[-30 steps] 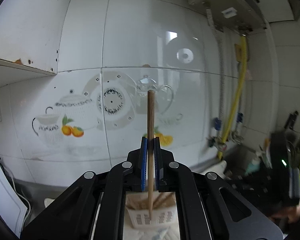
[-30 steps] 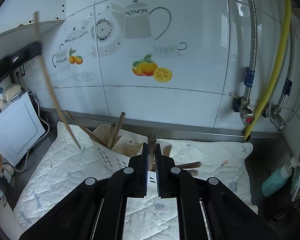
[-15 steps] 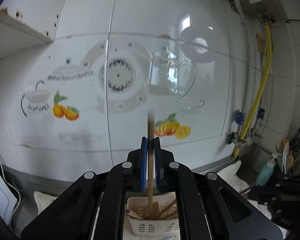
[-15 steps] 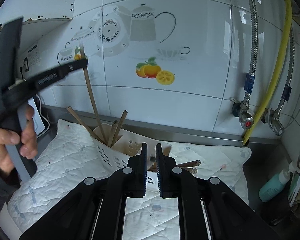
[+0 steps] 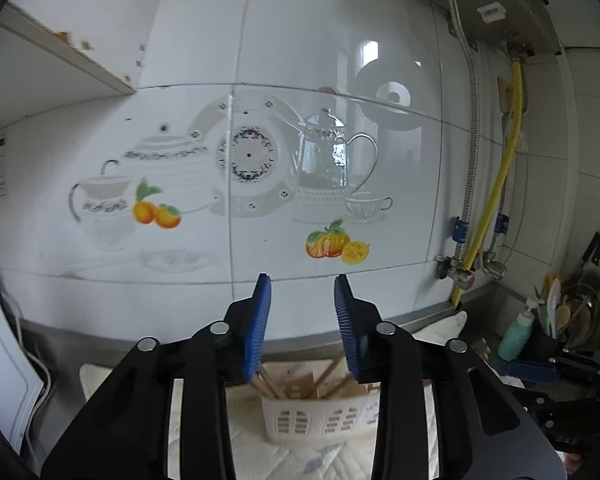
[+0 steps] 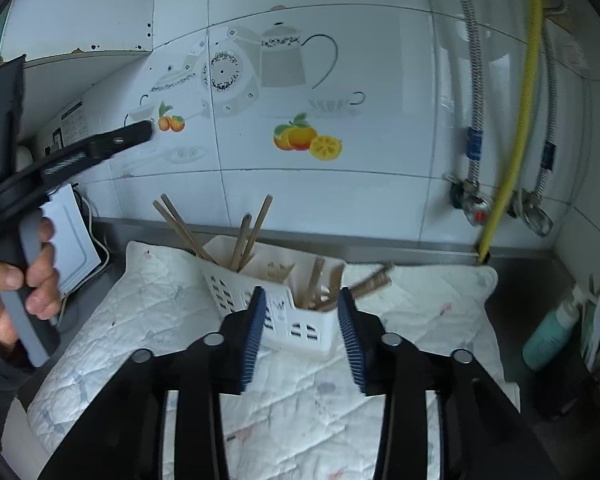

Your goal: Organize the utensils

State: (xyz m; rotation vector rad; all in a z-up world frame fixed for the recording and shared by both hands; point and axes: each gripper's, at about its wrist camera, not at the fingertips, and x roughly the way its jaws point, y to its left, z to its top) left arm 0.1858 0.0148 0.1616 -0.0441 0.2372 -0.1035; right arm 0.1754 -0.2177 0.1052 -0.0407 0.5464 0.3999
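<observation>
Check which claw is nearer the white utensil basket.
Hard to call; probably left. The left claw hangs open over the white utensil basket; the right claw, also open, faces it from the front.

**Chopsticks sorted into the white caddy**

I see a white plastic utensil basket (image 6: 296, 320) with slotted walls standing on the quilted mat, split into compartments. Four brown chopsticks (image 6: 244, 240) lean upright in its far-left compartment, fanning outward. More wooden chopsticks (image 6: 332, 284) lie tilted low in the right compartment, tips poking over the rim; their count is unclear to me.
</observation>
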